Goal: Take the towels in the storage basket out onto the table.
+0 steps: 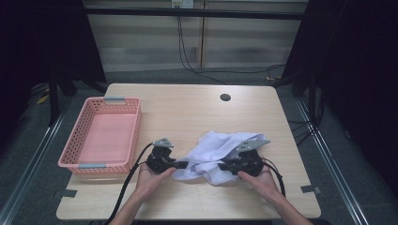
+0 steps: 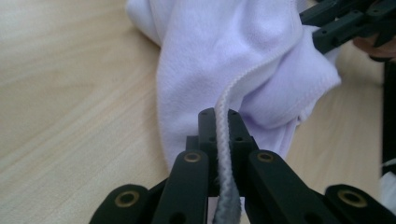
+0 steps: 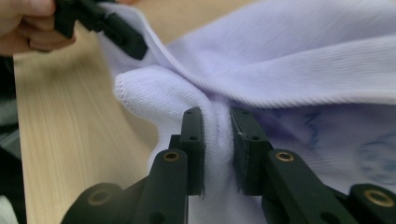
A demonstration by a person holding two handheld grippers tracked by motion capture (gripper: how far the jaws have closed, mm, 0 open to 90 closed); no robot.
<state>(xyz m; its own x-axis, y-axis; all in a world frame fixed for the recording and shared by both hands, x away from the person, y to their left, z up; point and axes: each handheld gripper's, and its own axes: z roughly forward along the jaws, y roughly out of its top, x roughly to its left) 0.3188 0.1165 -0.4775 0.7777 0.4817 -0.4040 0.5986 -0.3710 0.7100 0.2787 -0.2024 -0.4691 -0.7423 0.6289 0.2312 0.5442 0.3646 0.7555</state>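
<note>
Now my left gripper (image 1: 184,164) is clamped tight on the stitched hem of the white cloth (image 1: 220,150), the edge running straight between its jaws. My right gripper (image 1: 222,166) pinches a thick fold of the same cloth, its jaws narrowed around the bunched fabric. It lies crumpled on the wooden table (image 1: 187,112) between my hands, right of the pink basket (image 1: 104,136).
</note>
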